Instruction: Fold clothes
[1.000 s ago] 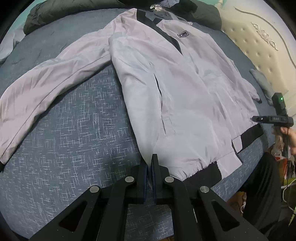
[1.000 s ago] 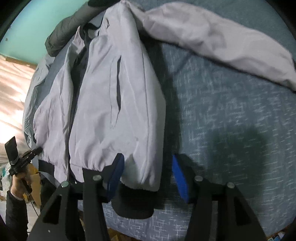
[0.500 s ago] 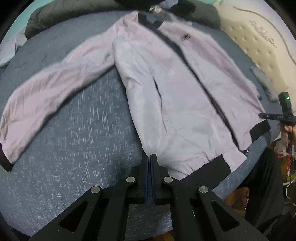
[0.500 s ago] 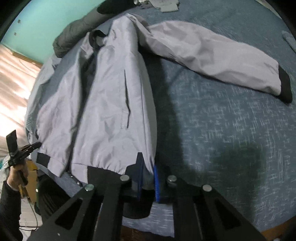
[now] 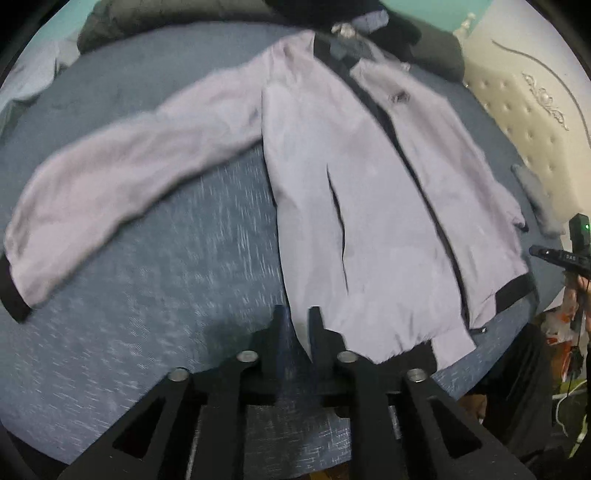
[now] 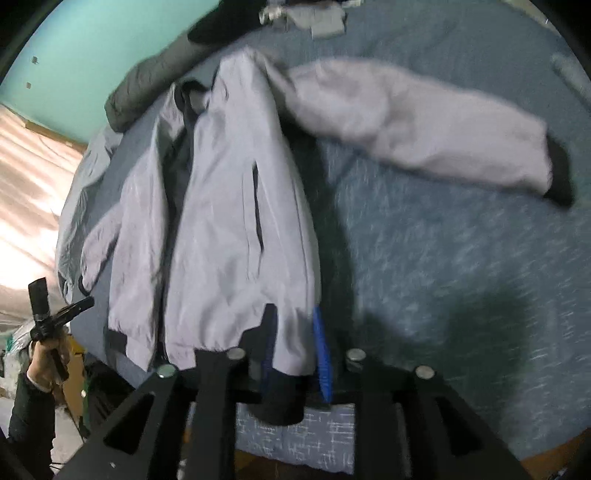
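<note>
A light grey jacket (image 5: 369, 206) with black trim lies front up on the blue bedspread (image 5: 166, 314), one sleeve (image 5: 122, 184) stretched out to the side. My left gripper (image 5: 299, 317) hovers at one bottom corner of the hem. Its jaws are opening, and the jacket's edge lies loose between the fingers. In the right wrist view the jacket (image 6: 229, 221) shows its other bottom corner, with its sleeve (image 6: 424, 122) spread away. My right gripper (image 6: 293, 321) straddles that corner above the black hem band (image 6: 280, 398). Its jaws are opening too, the blue pads (image 6: 321, 350) apart from the fabric.
Dark clothes (image 5: 369, 22) are heaped at the bed's far end. A cream tufted headboard (image 5: 535, 122) stands on the right, with a small grey garment (image 5: 535, 199) in front of it. A teal wall (image 6: 92, 48) lies behind. The bed's near edge (image 6: 295, 454) runs just under the grippers.
Half a second ago both grippers were shut on the hem corners; now both sets of jaws stand apart. Both cameras have risen and drawn back, so more of the jacket shows.
</note>
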### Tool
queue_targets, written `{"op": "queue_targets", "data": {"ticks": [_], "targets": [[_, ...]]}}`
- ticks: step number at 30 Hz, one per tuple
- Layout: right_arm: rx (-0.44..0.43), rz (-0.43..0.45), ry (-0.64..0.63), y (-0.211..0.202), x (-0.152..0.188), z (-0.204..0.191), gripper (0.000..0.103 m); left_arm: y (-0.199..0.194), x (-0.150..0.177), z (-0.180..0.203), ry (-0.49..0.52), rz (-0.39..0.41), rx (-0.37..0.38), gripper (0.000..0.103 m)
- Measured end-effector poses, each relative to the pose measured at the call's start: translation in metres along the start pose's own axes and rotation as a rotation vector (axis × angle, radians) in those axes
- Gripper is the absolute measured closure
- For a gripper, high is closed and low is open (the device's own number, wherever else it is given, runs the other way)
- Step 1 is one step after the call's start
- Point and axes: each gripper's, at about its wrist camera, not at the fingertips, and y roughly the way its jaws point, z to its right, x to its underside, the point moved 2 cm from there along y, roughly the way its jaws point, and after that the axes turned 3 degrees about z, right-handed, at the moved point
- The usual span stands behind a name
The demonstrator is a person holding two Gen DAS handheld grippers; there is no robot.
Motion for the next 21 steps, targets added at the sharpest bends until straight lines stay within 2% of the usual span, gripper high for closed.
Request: {"op": "queue_targets", "data": {"ticks": [4, 9, 12, 21], "targets": [[-0.037, 0.065, -0.019, -0.014, -0.024, -0.014, 0.076, -0.008, -0.028, -0.005, 0.016, 0.062, -0.027, 0.077], [-0.094, 0.075, -0.028, 0.010, -0.054, -0.038, 0.076, 0.014, -0.073, -0.006, -0.051, 0.132, -0.014, 0.076], [-0.146, 0.064, -0.024, 0.031, -0.072, -0.061, 0.075, 0.026, -0.090, -0.003, -0.068, 0.162, 0.001, 0.072], [-0.144, 0.003, -0.117, 0.113, -0.127, -0.134, 0.075, 0.066, -0.134, -0.001, -0.121, 0.240, 0.027, 0.068]]}}
